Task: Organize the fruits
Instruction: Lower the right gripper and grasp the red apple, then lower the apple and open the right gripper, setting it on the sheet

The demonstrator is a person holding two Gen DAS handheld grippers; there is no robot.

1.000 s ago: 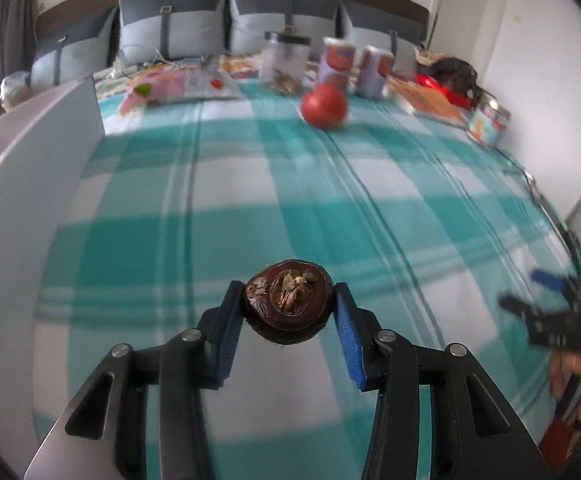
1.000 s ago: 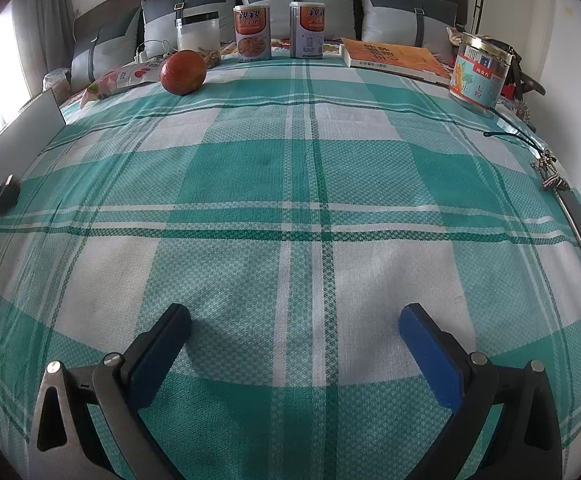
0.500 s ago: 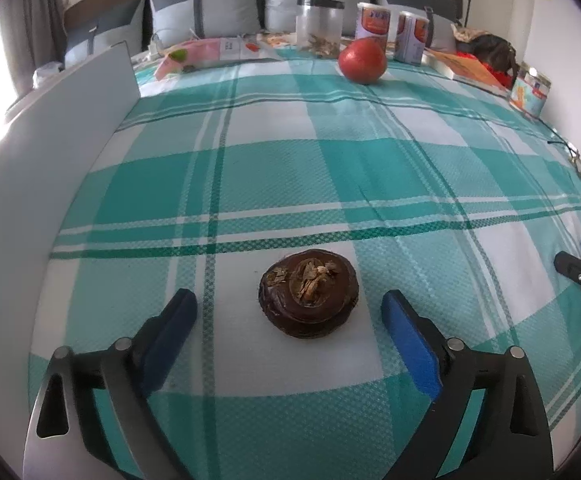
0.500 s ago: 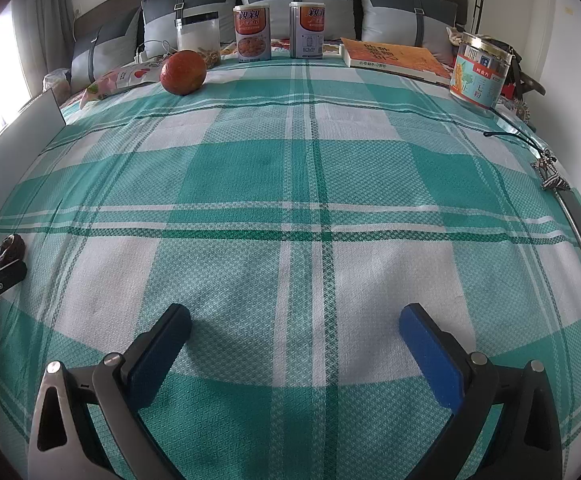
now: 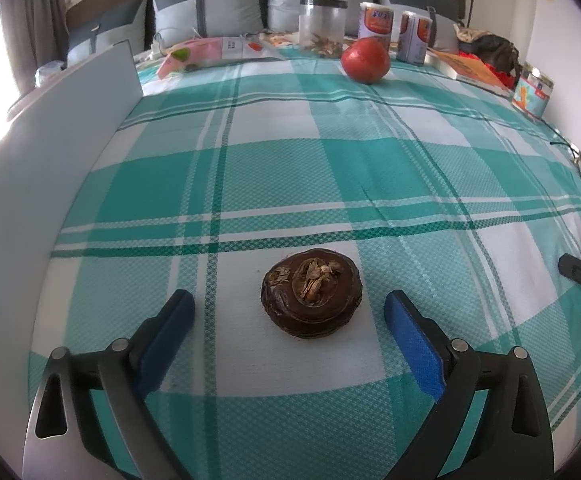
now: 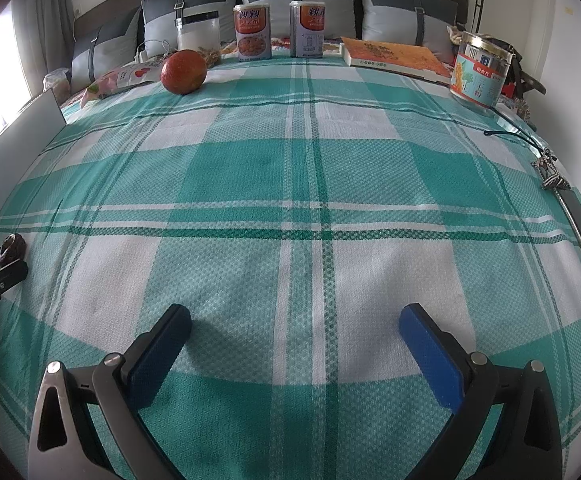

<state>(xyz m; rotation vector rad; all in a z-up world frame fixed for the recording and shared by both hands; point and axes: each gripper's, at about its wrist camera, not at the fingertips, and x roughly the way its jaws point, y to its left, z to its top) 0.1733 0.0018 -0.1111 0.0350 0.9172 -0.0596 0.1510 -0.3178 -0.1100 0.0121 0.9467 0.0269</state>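
A dark brown round fruit with a dried crown lies on the green-and-white checked cloth, between the blue pads of my left gripper, which is open and not touching it. The fruit also shows at the left edge of the right wrist view. A red round fruit sits far back on the cloth; in the right wrist view it is at the back left. My right gripper is open and empty over the cloth.
A white board stands along the left edge. At the back are a glass jar, two cans, a pink snack bag, an orange book and a printed tin. Keys lie at the right.
My left gripper has set the brown fruit down on the cloth, opened wide and drawn back a little. The right gripper has not moved.
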